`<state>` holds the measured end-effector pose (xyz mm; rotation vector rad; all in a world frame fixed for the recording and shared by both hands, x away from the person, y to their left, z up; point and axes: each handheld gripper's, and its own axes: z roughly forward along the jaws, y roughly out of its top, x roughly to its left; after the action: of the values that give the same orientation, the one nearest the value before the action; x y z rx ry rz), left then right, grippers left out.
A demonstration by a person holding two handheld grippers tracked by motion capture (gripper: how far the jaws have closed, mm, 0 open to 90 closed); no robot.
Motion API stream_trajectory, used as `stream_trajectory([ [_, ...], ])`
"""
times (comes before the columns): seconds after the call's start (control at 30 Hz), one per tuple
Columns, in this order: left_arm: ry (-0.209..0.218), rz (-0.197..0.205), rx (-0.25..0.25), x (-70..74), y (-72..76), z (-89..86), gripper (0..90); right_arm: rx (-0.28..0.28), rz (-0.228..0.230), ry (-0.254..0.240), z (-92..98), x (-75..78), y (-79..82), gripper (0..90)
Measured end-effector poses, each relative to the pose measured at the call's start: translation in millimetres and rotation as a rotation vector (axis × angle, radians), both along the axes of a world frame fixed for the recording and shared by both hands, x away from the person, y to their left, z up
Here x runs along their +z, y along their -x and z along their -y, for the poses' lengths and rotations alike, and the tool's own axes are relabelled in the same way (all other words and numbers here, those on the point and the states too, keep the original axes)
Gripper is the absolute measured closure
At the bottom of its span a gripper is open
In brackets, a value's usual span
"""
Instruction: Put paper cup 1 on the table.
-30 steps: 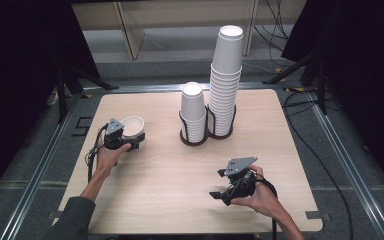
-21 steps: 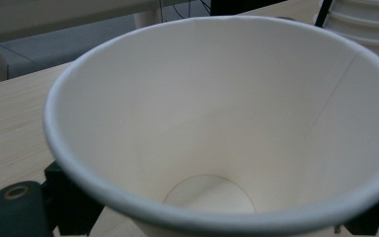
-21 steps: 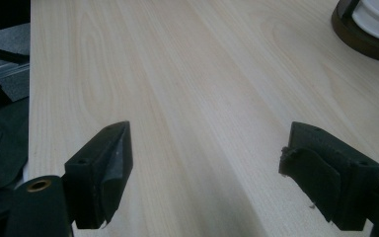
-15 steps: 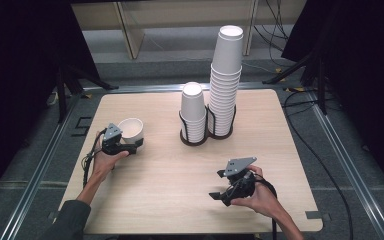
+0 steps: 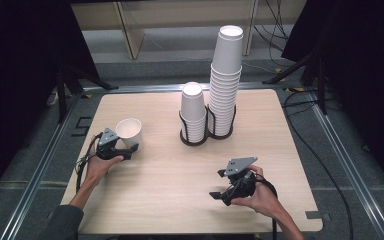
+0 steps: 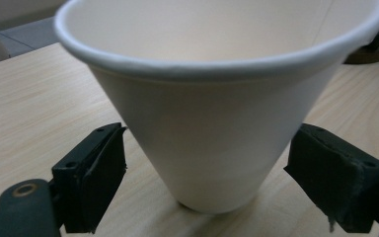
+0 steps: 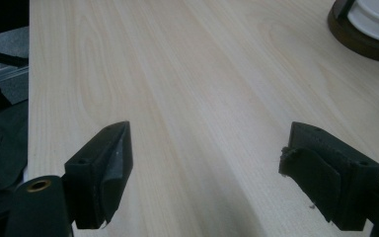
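A single white paper cup (image 5: 129,131) stands upright on the wooden table (image 5: 180,200) at the left. My left gripper (image 5: 128,146) sits at its base, a jaw on either side. In the left gripper view the cup (image 6: 202,123) stands between the black pads (image 6: 98,173); a thin gap shows at the left pad and the right pad is nearly against the wall. These jaws have just been closing on the cup. My right gripper (image 5: 217,183) rests low at the front right, open, with bare table between its pads (image 7: 103,173).
A dark two-ring holder (image 5: 200,141) stands at the middle back of the table, with a short cup stack (image 5: 192,110) and a tall stack (image 5: 226,75). Its base (image 7: 365,44) shows at the top right of the right gripper view. Cables trail off the table's right side.
The left hand and its gripper have shifted a little toward the near edge, and the cup has come with them. The right hand has kept still.
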<state>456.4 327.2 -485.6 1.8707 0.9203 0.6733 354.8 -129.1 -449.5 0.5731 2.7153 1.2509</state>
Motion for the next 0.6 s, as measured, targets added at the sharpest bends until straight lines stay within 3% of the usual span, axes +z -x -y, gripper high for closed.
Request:
stream_trajectory([
  [0.17,0.0,-0.007,-0.003,5.0,15.5,-1.5,14.5,-0.016,-0.01,-0.013,2.6,1.1,-0.4,19.1],
  [0.33,0.012,-0.007,0.001,11.9,38.7,3.5,14.5,-0.066,0.017,-0.037,9.3,7.3,-2.9,19.1],
  [0.37,0.014,-0.002,-0.006,14.5,43.3,5.6,14.5,-0.082,0.02,-0.051,11.5,9.5,-3.9,19.2],
  [0.4,0.005,0.03,-0.017,16.6,46.1,6.4,14.6,-0.108,0.028,-0.063,13.8,11.5,-4.6,19.4],
  [0.47,0.031,0.041,0.008,22.9,60.1,12.1,14.5,-0.149,0.047,-0.081,19.0,16.1,-6.5,19.3],
  [0.57,0.05,0.065,0.0,31.1,73.3,19.2,14.5,-0.203,0.063,-0.115,26.6,21.1,-10.1,19.3],
  [0.6,0.055,0.077,-0.001,34.9,79.7,22.7,14.5,-0.225,0.046,-0.129,27.4,21.7,-9.7,19.4],
])
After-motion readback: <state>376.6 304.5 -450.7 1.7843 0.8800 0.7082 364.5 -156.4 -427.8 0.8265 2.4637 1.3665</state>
